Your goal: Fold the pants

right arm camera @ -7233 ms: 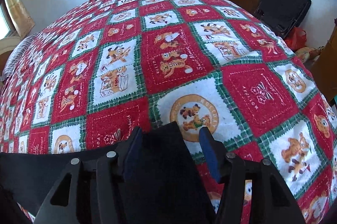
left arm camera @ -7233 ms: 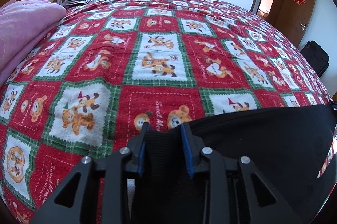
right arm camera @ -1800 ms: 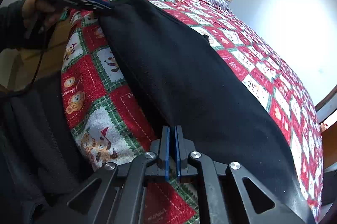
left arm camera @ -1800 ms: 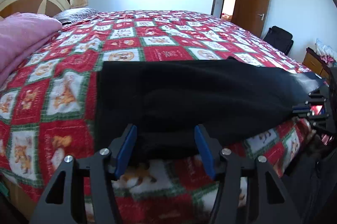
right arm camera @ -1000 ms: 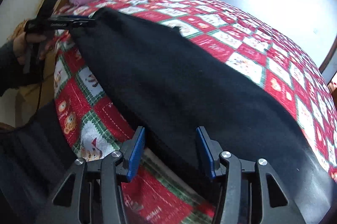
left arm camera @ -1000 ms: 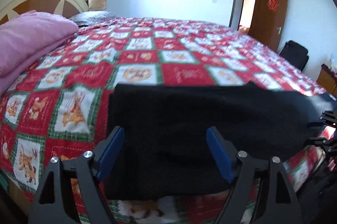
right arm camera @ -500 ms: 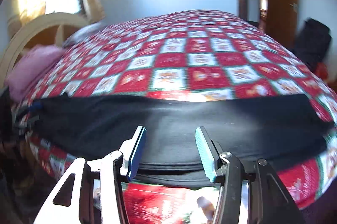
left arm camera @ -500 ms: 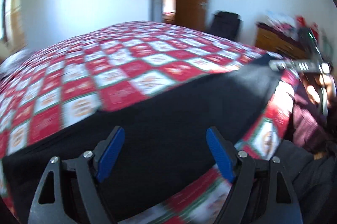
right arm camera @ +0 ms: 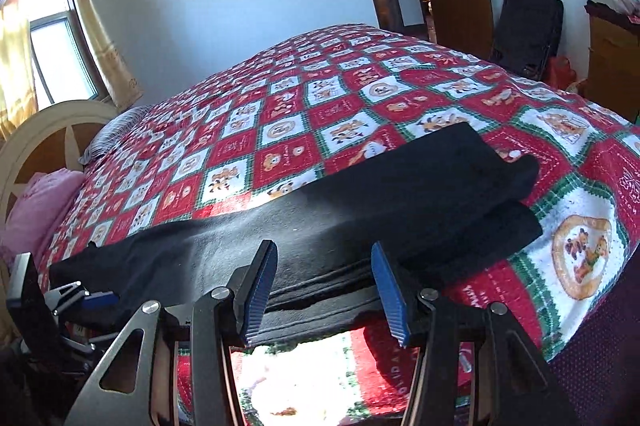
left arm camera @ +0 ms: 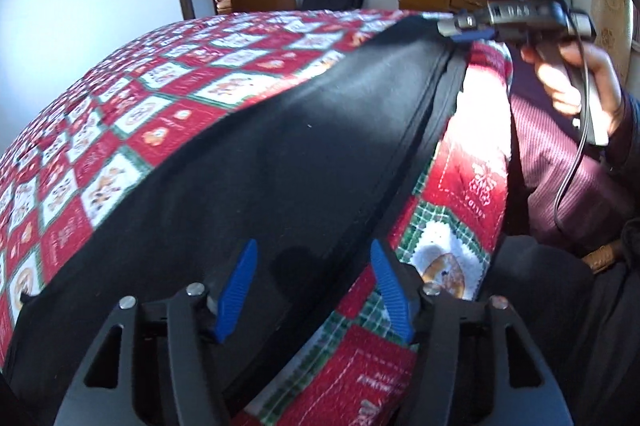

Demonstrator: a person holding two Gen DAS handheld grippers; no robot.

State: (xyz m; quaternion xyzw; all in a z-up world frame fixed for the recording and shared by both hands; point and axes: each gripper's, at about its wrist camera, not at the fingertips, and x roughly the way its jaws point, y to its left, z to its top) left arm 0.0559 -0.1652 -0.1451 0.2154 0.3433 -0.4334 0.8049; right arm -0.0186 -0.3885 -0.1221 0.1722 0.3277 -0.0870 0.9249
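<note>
Lining up the next fold, we hold both tools, left tool (left arm camera: 312,286) just narrowing and right tool (right arm camera: 324,290), unclenched over the pants (right arm camera: 360,202); next, pinch that hem ahead.

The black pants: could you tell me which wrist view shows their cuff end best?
The right wrist view: the black pants lie along the bed's near edge, with both stacked cuff ends clear on the quilt. The left wrist view shows only a long foreshortened stretch of fabric.
</note>
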